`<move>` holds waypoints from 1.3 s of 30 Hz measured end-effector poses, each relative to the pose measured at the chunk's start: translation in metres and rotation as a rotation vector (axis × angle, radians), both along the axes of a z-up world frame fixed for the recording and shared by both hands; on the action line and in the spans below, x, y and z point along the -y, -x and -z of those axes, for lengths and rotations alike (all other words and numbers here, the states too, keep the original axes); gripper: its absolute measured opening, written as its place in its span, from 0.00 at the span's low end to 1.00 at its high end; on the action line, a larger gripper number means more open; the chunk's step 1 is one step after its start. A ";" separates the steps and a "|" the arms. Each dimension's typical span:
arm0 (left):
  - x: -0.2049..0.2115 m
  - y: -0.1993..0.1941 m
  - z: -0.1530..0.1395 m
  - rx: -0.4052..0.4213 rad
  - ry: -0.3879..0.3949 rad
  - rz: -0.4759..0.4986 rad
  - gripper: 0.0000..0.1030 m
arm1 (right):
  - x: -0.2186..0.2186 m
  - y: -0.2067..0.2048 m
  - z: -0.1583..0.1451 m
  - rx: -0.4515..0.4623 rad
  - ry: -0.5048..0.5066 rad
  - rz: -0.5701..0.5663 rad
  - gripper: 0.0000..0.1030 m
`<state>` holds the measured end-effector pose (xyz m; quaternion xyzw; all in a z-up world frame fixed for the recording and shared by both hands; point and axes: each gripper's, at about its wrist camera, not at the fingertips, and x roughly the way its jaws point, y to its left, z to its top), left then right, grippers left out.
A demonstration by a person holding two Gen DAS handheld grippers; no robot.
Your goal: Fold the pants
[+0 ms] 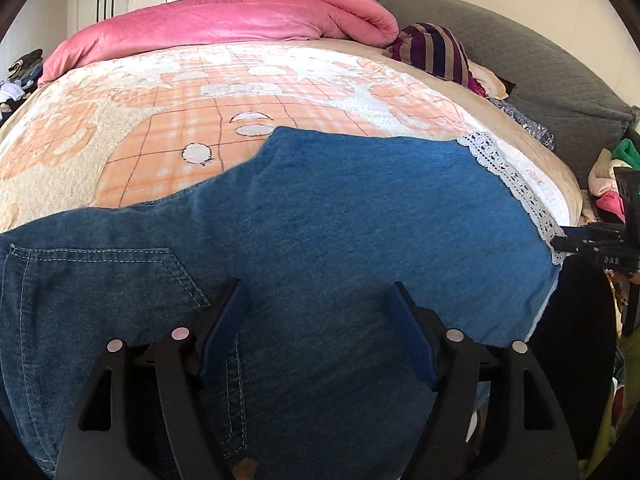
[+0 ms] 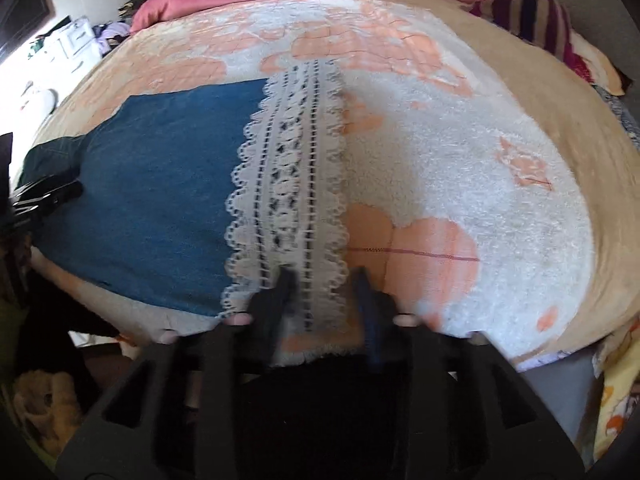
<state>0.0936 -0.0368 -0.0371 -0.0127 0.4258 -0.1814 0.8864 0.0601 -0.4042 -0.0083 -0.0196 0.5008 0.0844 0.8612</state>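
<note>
- The denim pants lie spread flat on the bed, over an orange-and-white fleece blanket, near the bed's front edge.
- A stitched back pocket faces up at the left in the left wrist view; the leg ends in a white lace hem at the right.
- The left gripper hovers low over the middle of the pants, jaws spread wide apart with nothing between them.
- The right gripper sits at the near end of the lace hem, jaws parted on either side of the lace strip; the picture is blurred, so whether they pinch it I cannot tell.
- A pink quilt is bunched along the far side of the bed, a striped cloth beside it and a grey pillow to the right.
</note>
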 end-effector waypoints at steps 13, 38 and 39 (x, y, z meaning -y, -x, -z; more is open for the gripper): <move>-0.073 0.055 -0.074 0.152 -0.018 -0.211 0.76 | -0.085 -0.014 -0.042 0.174 -0.133 -0.224 0.81; -0.167 0.031 -0.032 -0.006 -0.022 -0.464 0.42 | -0.122 -0.031 0.018 0.051 -0.138 -0.246 0.91; -0.167 0.027 -0.025 -0.027 -0.030 -0.465 0.46 | -0.124 -0.031 0.019 0.051 -0.130 -0.248 0.91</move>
